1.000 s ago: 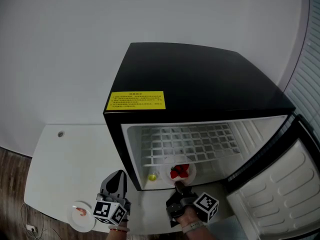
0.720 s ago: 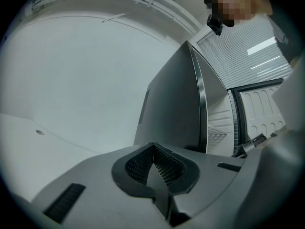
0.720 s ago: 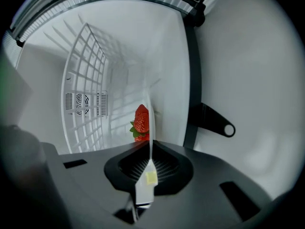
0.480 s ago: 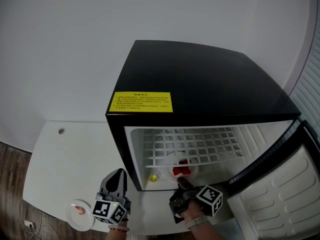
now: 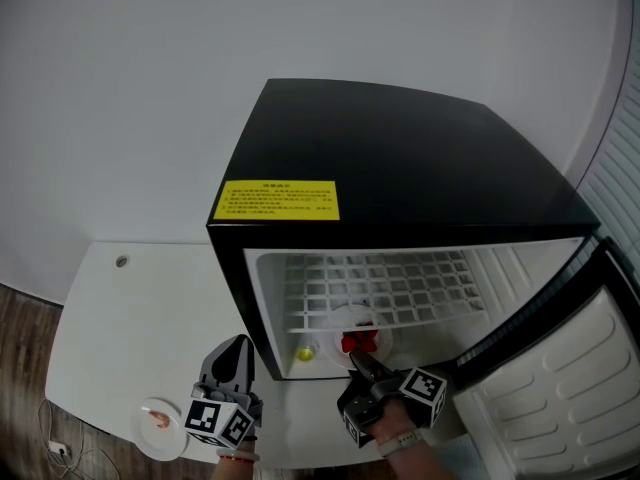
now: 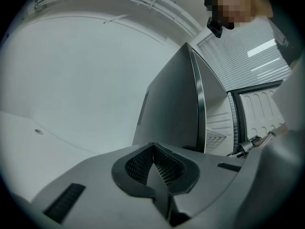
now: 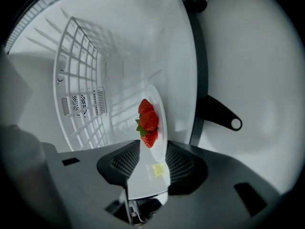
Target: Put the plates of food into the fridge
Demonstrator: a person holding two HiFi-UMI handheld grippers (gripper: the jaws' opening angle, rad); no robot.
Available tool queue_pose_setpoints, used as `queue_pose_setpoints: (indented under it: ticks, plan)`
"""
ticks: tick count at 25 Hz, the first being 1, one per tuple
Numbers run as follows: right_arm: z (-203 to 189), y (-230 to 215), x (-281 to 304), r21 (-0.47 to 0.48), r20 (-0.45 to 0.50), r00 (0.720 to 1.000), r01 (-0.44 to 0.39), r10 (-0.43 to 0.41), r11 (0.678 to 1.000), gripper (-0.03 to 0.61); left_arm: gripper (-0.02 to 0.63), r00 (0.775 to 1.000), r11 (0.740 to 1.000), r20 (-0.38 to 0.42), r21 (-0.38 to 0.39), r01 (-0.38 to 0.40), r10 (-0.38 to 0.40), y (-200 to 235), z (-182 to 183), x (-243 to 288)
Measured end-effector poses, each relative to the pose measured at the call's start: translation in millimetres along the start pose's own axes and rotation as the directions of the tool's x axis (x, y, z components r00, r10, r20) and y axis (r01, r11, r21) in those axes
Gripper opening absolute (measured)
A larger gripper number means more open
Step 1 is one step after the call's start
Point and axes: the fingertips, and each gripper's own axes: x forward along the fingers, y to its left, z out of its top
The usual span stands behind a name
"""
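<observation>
Jaws on the right gripper (image 7: pixel 151 159) have just been opening, and now we see them standing apart with the rim of the strawberry plate (image 7: pixel 155 128) between them, a gap showing on each side of the rim. Over on the left gripper (image 6: pixel 153 146), the jaws are pressed together with nothing between them.

We look down on the black fridge (image 5: pixel 400 158), which fills the centre of the head view, its white inside facing us. Its door (image 5: pixel 560 398) is swung wide at the lower right. At the left lies the white table (image 5: pixel 130 318), and the left gripper hangs over its near edge at the bottom of the frame.

Inside the fridge, a white wire shelf (image 5: pixel 390 283) spans the compartment. Below it, near the front opening, we find the strawberry plate, with the right gripper's tips right at its near edge. Red strawberries (image 7: pixel 148 121) sit on it, and a small yellow bit (image 7: pixel 157 170) lies nearer the jaws.

At the lower left, a second plate (image 5: pixel 160 428) carrying something pinkish is on the table just beside the left gripper. A yellow label (image 5: pixel 276 200) marks the fridge top, and a small yellow thing (image 5: pixel 304 352) sits inside, left of the strawberry plate.
</observation>
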Motion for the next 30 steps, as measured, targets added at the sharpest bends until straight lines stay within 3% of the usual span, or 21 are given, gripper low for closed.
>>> queue_pose_setpoints:
  ticks: [7,14,22,30]
  plan:
    - [-4.5,-4.9,-6.7,-0.027,-0.029,0.999,0.017,-0.018,0.999,0.173,0.006,1.0,1.0,0.003,-0.005,0.005,-0.005,-3.3,0.4,-1.0]
    - [-2.2,4.6,-7.7,-0.133,-0.034,0.995,0.09,-0.095,0.987,0.288,0.006,1.0,1.0,0.009,-0.01,0.01,-0.009,-6.1,1.9,-1.1]
    - [-7.9,2.5,-12.4,-0.289,-0.052,0.983,0.156,-0.178,0.945,0.324,0.006,1.0,1.0,0.017,-0.018,0.018,-0.018,-5.8,-0.1,-0.5]
    - [-17.5,-16.2,-16.8,-0.283,-0.086,0.976,0.167,-0.199,0.945,0.331,0.006,1.0,1.0,0.012,-0.019,0.02,-0.02,-6.7,-1.4,0.2]
